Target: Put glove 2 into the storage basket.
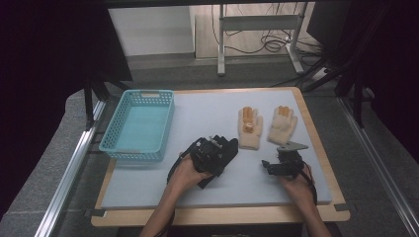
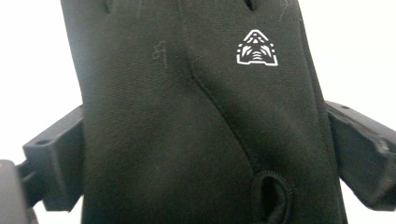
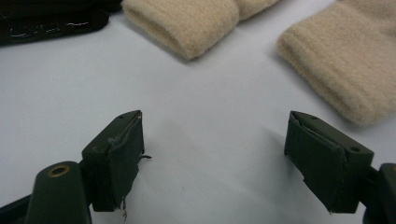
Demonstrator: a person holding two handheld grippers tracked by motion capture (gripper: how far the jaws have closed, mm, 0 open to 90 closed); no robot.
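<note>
Between the left tongs: black glove [image 2: 196,130] fills the gap, both jaws flanking its sides; whether the pads press on the fabric cannot be told.
Left tongs [image 1: 211,154]: over the near middle of the grey surface [image 1: 207,111], on top of the black glove, which lies flat with its fingers pointing away from the person.
Right tongs [image 3: 212,158]: jaws spread wide with nothing between them, bare surface below.
Ahead of the right tongs: two cream gloves, one [image 1: 250,127] with an orange patch, the other [image 1: 282,124] beside it to the right; both cuffs lie just beyond the jaw tips.
Far left of the left tongs: teal basket [image 1: 139,123], well apart from the black glove.
Risk: probably a pinch on only the top layer, so the glove would sag or slide out when lifted; cause, jaws set across the broad palm instead of a narrow edge.
Second risk: the dangling cuff could catch the basket rim.
View difference: left gripper view gives the white logo [image 2: 257,48] and seam; high view gives the basket and layout.
</note>
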